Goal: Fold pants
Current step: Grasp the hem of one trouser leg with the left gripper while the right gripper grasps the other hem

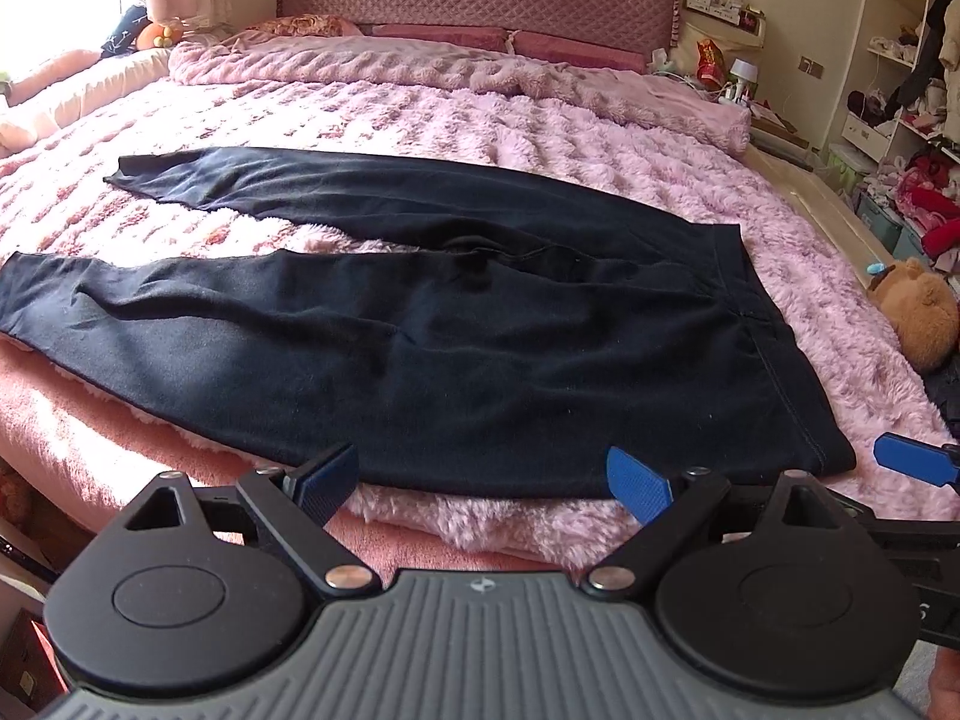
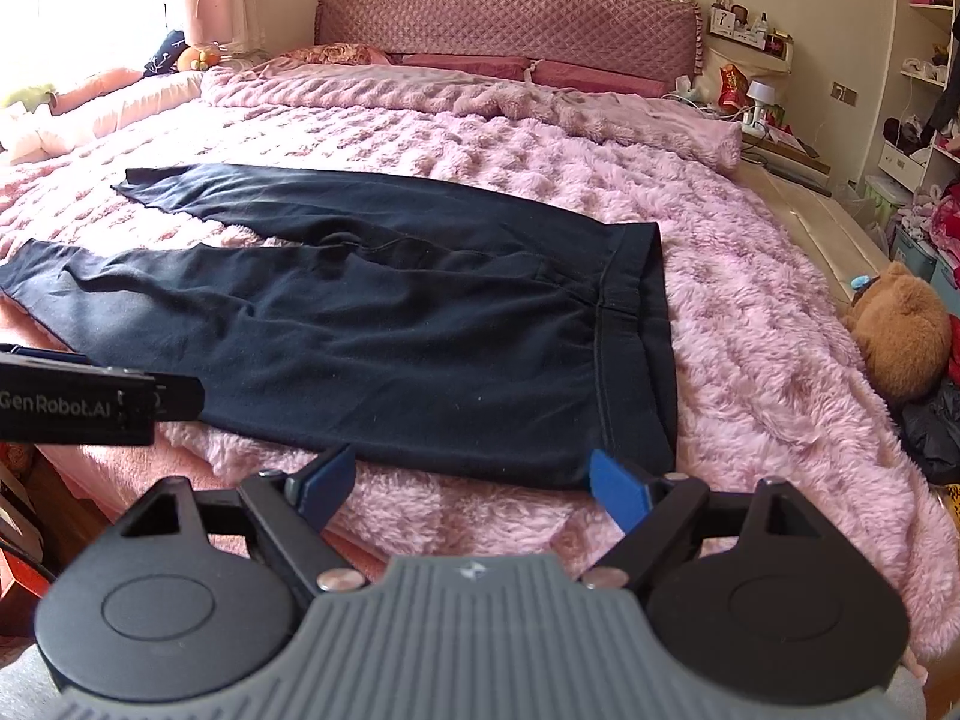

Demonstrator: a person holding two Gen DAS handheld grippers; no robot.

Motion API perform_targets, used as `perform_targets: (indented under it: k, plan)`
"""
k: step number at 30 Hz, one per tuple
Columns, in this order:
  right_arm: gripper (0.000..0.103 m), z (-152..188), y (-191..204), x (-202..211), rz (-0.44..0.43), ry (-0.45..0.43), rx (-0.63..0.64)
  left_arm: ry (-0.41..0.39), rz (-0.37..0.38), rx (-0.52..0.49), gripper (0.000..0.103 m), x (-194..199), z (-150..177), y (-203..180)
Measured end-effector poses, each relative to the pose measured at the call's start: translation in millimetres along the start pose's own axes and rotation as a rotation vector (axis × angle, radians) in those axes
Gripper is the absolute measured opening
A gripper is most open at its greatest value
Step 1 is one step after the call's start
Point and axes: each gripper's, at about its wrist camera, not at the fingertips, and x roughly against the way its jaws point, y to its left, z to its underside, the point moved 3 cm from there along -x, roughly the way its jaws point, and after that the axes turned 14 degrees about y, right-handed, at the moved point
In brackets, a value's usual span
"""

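We see black pants [image 1: 432, 324] spread flat on the pink bed [image 1: 540, 138], legs parted toward the left, waistband at right. Our left gripper [image 1: 483, 486] hangs at the near hem, fingers [image 1: 639, 489] wide apart. A brown teddy [image 1: 918, 312] lies at right.

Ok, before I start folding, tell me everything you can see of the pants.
The pants are dark navy to black, a soft matte knit by the look. They lie flat and unfolded on the fluffy pink blanket, waistband to the right, both legs running left and splayed apart in a narrow V. A stitched seam borders the wide waistband. Shallow wrinkles gather around the crotch. The near edge lies just ahead of the left claw and right claw; both are open, neither touching the fabric.
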Motion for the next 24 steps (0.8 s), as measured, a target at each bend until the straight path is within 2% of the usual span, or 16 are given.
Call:
perform_targets:
  k: [5, 8, 12, 16, 18, 19, 20, 22, 24]
  plan:
    - [0.082, -39.2, -41.6, -10.6, -0.029, -0.042, -0.017, -0.074, -0.041, 0.058, 0.103, -2.8, -41.1, 29.3]
    - [0.082, -62.9, -67.2, -21.2, -0.043, -0.053, -0.063, -0.088, -0.071, 0.113, 0.103, -8.4, -58.8, 50.3]
    - [0.082, -85.6, -98.4, -44.0, -0.095, -0.032, -0.174, -0.053, -0.084, 0.192, 0.103, -27.8, -72.8, 80.7]
    - [0.082, -90.6, -116.8, -68.4, -0.223, -0.002, -0.285, 0.017, -0.059, 0.341, 0.103, -49.3, -70.3, 122.5]
    - [0.082, -82.5, -120.4, -78.1, -0.294, 0.044, -0.349, 0.029, -0.081, 0.438, 0.103, -55.7, -57.9, 149.5]
    - [0.08, -76.1, -121.2, -82.1, -0.324, 0.059, -0.37, 0.036, -0.095, 0.468, 0.103, -58.9, -51.7, 161.1]
    - [0.069, -69.9, -119.6, -85.6, -0.337, 0.068, -0.378, 0.04, -0.104, 0.49, 0.103, -61.8, -47.2, 172.1]
    - [0.057, -58.6, -119.7, -92.2, -0.345, 0.084, -0.384, 0.033, -0.127, 0.525, 0.103, -64.3, -40.3, 190.9]
    - [0.048, -48.1, -124.5, -99.6, -0.362, 0.113, -0.439, -0.016, -0.152, 0.53, 0.103, -63.8, -35.8, 206.2]
